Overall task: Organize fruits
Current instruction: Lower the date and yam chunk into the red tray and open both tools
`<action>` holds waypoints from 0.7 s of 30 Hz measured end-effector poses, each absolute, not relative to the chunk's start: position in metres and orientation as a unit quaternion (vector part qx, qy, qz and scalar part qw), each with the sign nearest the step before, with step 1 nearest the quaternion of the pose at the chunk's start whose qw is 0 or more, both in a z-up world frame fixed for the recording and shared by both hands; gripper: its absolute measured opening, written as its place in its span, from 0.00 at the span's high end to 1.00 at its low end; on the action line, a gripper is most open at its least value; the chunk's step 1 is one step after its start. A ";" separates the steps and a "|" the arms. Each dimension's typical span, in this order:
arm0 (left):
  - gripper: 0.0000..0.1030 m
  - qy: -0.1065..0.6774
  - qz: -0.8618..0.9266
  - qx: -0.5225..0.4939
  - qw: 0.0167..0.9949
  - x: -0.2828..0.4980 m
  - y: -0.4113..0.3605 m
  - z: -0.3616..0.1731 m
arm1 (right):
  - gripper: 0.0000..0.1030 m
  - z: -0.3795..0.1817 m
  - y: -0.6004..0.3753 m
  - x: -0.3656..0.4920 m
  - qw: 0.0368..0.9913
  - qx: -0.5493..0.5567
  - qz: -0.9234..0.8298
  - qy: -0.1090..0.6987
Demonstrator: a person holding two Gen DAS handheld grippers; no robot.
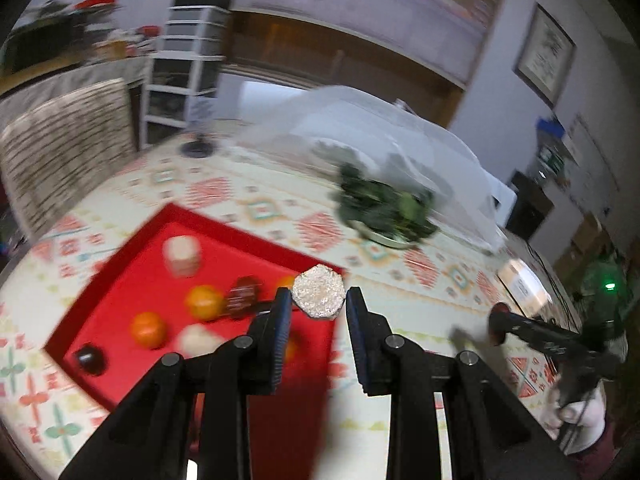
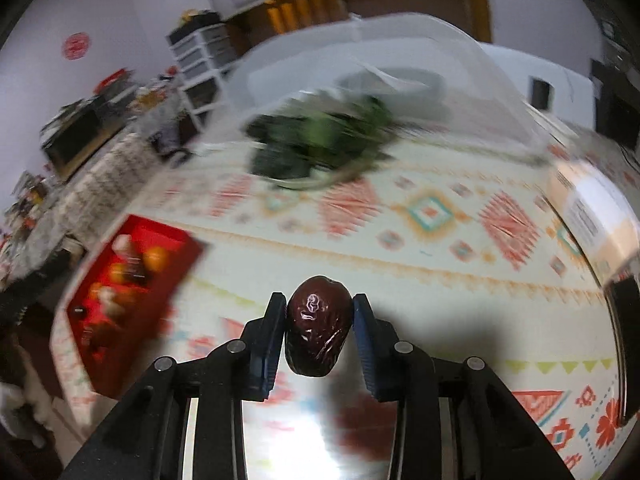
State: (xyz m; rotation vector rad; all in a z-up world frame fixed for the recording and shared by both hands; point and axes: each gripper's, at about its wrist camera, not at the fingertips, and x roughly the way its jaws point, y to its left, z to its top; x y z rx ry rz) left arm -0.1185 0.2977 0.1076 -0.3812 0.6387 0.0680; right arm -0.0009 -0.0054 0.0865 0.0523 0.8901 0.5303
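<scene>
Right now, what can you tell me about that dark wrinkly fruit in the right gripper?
The date is a dark reddish-brown oval fruit with wrinkled, shiny skin, maybe in a clear wrapper. It stands upright between the two blue-padded fingers of the right gripper, which press on its sides near its upper half. Its lower end hangs free below the pads. It is held in the air above the patterned tablecloth, well to the right of the red tray. Nothing else touches it.
</scene>
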 end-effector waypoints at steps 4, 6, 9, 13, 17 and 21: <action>0.74 0.316 0.061 -0.209 0.923 -0.137 0.334 0.092 | 0.65 0.101 0.052 -0.017 0.848 0.023 0.312 0.428; 0.74 0.326 0.070 -0.221 0.917 -0.142 0.349 0.080 | 0.65 0.101 0.079 -0.024 0.835 0.023 0.336 0.435; 0.74 0.337 0.081 -0.231 0.909 -0.145 0.365 0.065 | 0.65 0.092 0.123 -0.036 0.812 0.019 0.371 0.450; 0.74 0.347 0.091 -0.239 0.903 -0.144 0.379 0.053 | 0.64 0.075 0.167 -0.049 0.787 0.005 0.399 0.470; 0.74 0.350 0.094 -0.244 0.900 -0.143 0.384 0.047 | 0.64 0.060 0.195 -0.058 0.771 -0.009 0.414 0.484; 0.61 0.343 0.095 -0.256 0.899 -0.144 0.387 0.048 | 0.64 0.050 0.207 -0.064 0.767 -0.028 0.415 0.490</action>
